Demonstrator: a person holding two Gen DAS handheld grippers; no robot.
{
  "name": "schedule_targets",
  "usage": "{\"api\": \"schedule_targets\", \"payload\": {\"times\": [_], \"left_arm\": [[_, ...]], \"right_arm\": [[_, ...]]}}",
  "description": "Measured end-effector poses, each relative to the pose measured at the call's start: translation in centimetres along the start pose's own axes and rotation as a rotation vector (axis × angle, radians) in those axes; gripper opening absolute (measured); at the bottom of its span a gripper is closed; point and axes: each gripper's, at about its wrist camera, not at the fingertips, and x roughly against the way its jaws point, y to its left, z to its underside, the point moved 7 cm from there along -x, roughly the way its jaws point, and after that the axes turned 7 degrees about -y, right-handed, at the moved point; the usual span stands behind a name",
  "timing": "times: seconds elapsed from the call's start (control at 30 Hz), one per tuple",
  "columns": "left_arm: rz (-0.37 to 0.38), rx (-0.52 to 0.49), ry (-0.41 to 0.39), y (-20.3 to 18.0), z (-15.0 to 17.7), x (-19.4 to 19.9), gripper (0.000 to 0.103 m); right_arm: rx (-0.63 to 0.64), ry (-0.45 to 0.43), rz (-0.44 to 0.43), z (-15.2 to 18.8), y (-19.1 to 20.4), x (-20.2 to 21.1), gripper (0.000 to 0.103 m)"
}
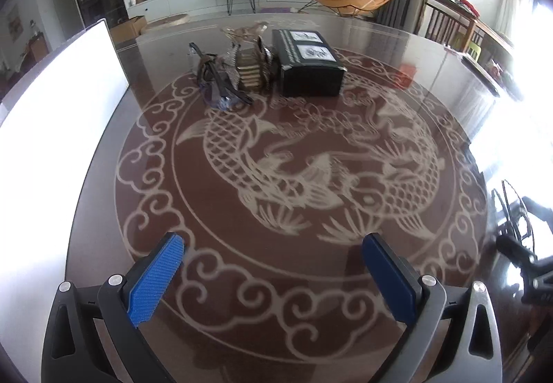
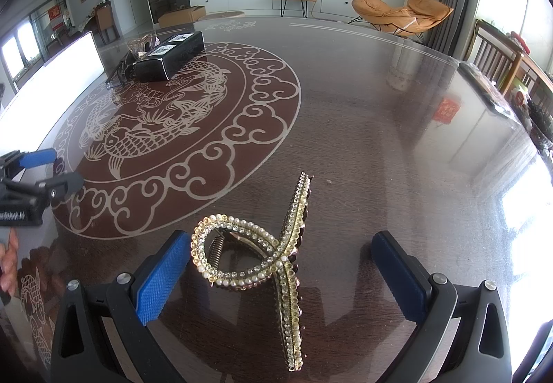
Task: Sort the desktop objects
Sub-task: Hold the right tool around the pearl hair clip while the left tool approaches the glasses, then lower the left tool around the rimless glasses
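A gold hair claw clip [image 2: 273,251] set with pearls and rhinestones lies on the dark glass table between my right gripper's fingers. My right gripper [image 2: 280,276] is open around it, its blue pads apart from the clip. My left gripper [image 1: 273,272] is open and empty over the fish pattern; it also shows at the left of the right wrist view [image 2: 52,169]. At the far side sit a black box [image 1: 309,63], a stack of small hair clips [image 1: 250,67] and dark sunglasses [image 1: 221,86].
A white board [image 1: 58,106] stands along the table's left edge. The round fish medallion [image 1: 297,169] fills the table's middle. The right gripper's body shows at the right edge [image 1: 518,245]. Wooden chairs [image 2: 508,61] stand beyond the right edge.
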Motion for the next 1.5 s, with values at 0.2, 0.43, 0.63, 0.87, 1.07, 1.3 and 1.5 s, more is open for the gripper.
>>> {"api": "schedule_targets", "payload": {"times": [0.2,0.43,0.63,0.87,1.07,1.3,1.5], "left_arm": [[0.003,0.121,-0.041,3.9,-7.6,-3.0,0.103],[-0.057,0.095,0.037,4.9,-10.2,-8.0,0.062],[-0.076,0.026,0.007,4.8,-10.9,-8.8,0.026],[-0.073,0.028,-0.018,5.2,-8.4,-6.7,0.025],[-0.041,0.027,-0.036,4.8,-2.3,-1.6,0.025],[0.037,0.006,-0.011,3.2,5.2,5.0,0.025],[0.089,0.035,-0.011,3.1,7.1,6.6,0.062]], "right_arm": [[0.000,0.000,0.000,0.0,0.0,0.0,0.103],[0.000,0.000,0.000,0.0,0.0,0.0,0.103],[0.000,0.000,0.000,0.0,0.0,0.0,0.103],[0.000,0.000,0.000,0.0,0.0,0.0,0.103],[0.000,0.000,-0.001,0.0,0.0,0.0,0.103],[0.000,0.000,-0.001,0.0,0.0,0.0,0.103],[0.000,0.000,-0.001,0.0,0.0,0.0,0.103]]}}
